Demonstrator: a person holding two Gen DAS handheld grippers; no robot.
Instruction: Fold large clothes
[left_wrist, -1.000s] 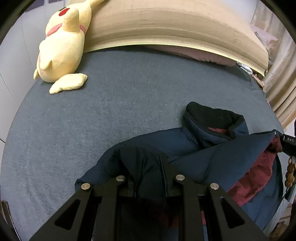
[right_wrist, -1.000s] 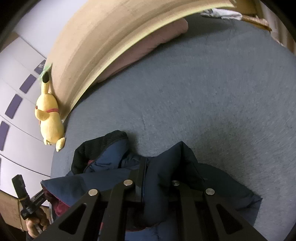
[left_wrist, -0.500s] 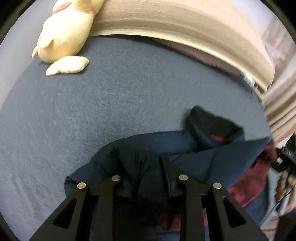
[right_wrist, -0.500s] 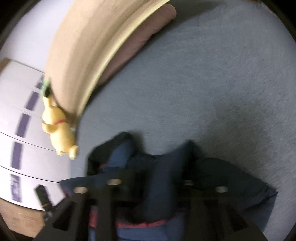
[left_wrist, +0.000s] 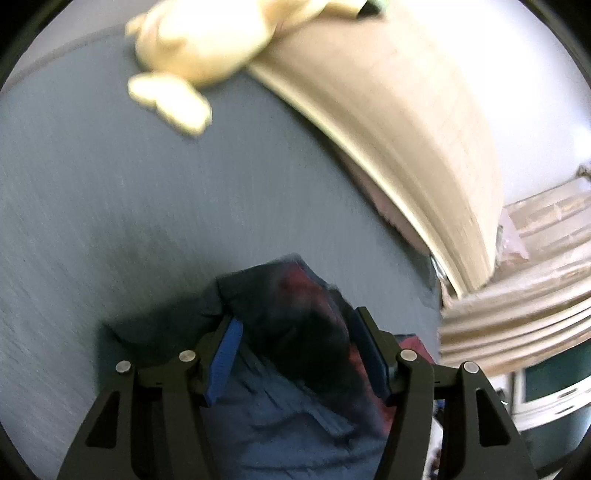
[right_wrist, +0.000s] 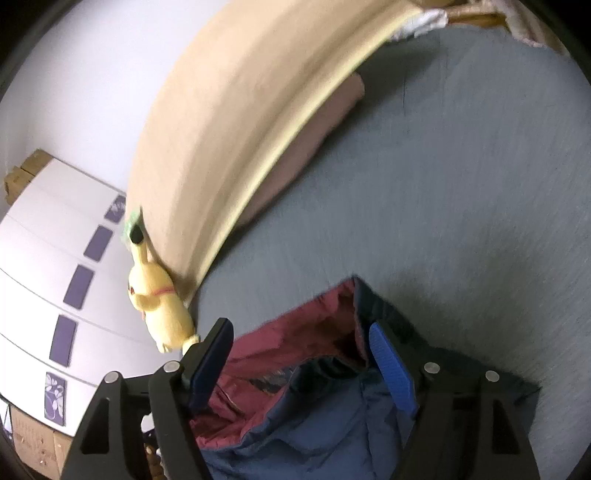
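The left gripper (left_wrist: 295, 343) is standing apart, its jaws having just been opening, with the navy jacket (left_wrist: 295, 398) bunched loosely between and below them on the grey bed (left_wrist: 110, 203). The right gripper (right_wrist: 301, 354) is spreading wide too, having just been opening, over the jacket's maroon lining. A yellow plush toy (right_wrist: 159, 302) is lying beyond, to its left.

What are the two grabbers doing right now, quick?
Left gripper: open, jaws just opened, jacket lies loose between them.
Right gripper: open, jaws just opened, nothing gripped.
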